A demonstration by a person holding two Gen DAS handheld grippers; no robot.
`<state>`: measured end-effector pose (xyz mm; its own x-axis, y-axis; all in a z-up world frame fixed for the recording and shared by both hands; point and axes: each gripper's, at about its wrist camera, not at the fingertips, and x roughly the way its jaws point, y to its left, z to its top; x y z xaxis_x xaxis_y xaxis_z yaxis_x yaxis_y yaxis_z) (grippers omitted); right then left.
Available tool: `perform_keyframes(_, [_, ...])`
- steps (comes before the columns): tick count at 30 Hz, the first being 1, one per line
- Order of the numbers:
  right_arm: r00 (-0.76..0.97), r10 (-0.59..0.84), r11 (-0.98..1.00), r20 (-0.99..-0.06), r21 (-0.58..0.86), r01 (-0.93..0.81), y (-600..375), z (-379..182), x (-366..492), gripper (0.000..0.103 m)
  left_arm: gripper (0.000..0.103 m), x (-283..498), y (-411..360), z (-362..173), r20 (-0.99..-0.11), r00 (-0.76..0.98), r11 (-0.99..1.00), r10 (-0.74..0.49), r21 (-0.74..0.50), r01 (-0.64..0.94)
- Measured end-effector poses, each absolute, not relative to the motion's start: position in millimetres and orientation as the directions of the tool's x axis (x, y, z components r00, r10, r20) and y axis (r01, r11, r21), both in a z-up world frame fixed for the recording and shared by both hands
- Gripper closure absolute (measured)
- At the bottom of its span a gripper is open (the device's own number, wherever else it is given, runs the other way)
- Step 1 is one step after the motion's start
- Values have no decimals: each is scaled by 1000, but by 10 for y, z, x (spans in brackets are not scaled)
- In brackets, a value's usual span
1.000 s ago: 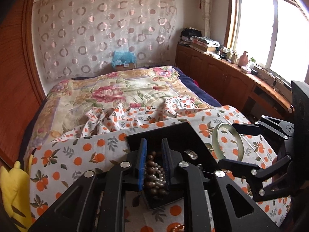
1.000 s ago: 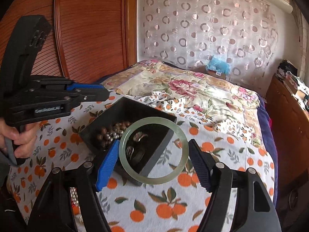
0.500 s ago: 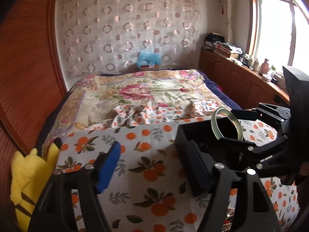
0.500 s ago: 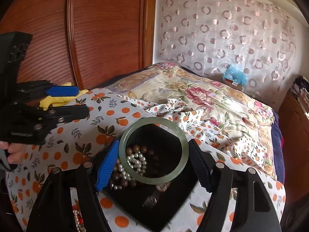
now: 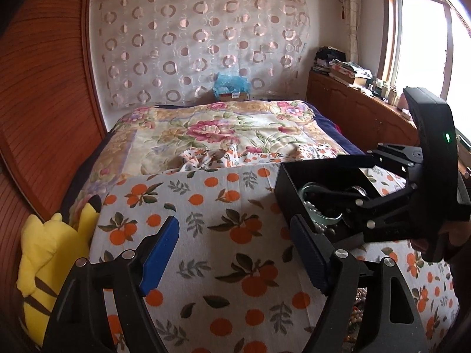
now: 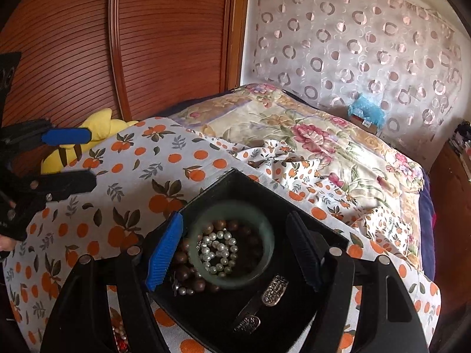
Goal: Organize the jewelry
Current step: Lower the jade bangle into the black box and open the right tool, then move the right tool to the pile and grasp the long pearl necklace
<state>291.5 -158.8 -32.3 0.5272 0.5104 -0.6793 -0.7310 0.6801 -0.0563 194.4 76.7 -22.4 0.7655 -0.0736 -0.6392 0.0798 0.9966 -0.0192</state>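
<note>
Jaws of the left gripper (image 5: pixel 234 223) are spreading apart with nothing between them, only the orange-print cloth (image 5: pixel 235 264) spread over the bed showing in the gap. A black box (image 6: pixel 235 174) sits just beyond and outside the dark pad of these jaws. A yellow plush toy (image 5: pixel 44 253) lies well out past the blue pad, at the bed's edge.

The right gripper (image 6: pixel 234 217) reaches down into that box, and its jaws stand wide. A pale green bangle (image 6: pixel 266 253) sits between them, inside the box, tilted and resting over the jewelry there. A thin gap seems to show between the ring and each pad, so I cannot tell whether the pads press on it or it lies free.

Through the bangle's opening a string of white pearls (image 6: pixel 217 250) is heaped. Brown beads (image 6: pixel 188 276) lie under and beside it, close to the blue pad. Two silver pieces (image 6: pixel 275 289) lie on the box floor, nearer the gripper's body than the bangle.
</note>
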Motion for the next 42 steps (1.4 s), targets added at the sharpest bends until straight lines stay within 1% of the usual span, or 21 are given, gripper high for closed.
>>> perform_keyframes(6, [549,515,695,-658,-54,-717,-1740,-218,2730,28,28,1754,662,-234,-640,764,995,-86,-12,102])
perform_keyframes(14, [570,523,712,-633,-42,-701,-2092,-121,2127,28,28,1389,552,-307,-643,756,991,-124,-44,125])
perform_keyframes(15, [566,525,711,-635,-39,-702,-2136,-129,2025,29,28,1349,540,-316,-643,755,991,-128,-48,127])
perform_keyframes(16, [564,523,710,-638,-39,-703,-2160,-142,1958,34,28,1312,523,-321,-643,755,990,-131,-50,129])
perform_keyframes(18, [561,515,711,-648,-42,-702,-2216,-186,1807,36,28,1220,497,-340,-641,755,989,-138,-55,134])
perform_keyframes(21, [550,501,717,-668,-35,-696,-2270,-280,1652,44,28,1090,447,-365,-641,753,988,-147,-60,142])
perform_keyframes(24, [522,504,723,-688,6,-691,-2340,-397,1555,51,28,992,397,-412,-648,746,987,-154,-63,148])
perform_keyframes(26, [504,511,725,-696,34,-688,-2366,-468,1525,57,28,930,364,-440,-652,743,987,-151,-56,151])
perform_keyframes(30, [466,517,728,-718,83,-680,-2362,-645,1518,72,28,837,318,-481,-655,740,986,-152,-55,155])
perform_keyframes(31, [452,521,727,-724,98,-680,-2355,-689,1527,74,28,818,313,-491,-655,739,986,-154,-57,155])
perform_keyframes(38, [410,527,719,-744,134,-682,-2227,-834,1595,76,28,692,240,-584,-669,724,984,-166,-62,168])
perform_keyframes(42, [403,507,719,-762,117,-685,-2144,-883,1602,76,28,673,224,-622,-677,717,983,-169,-64,172])
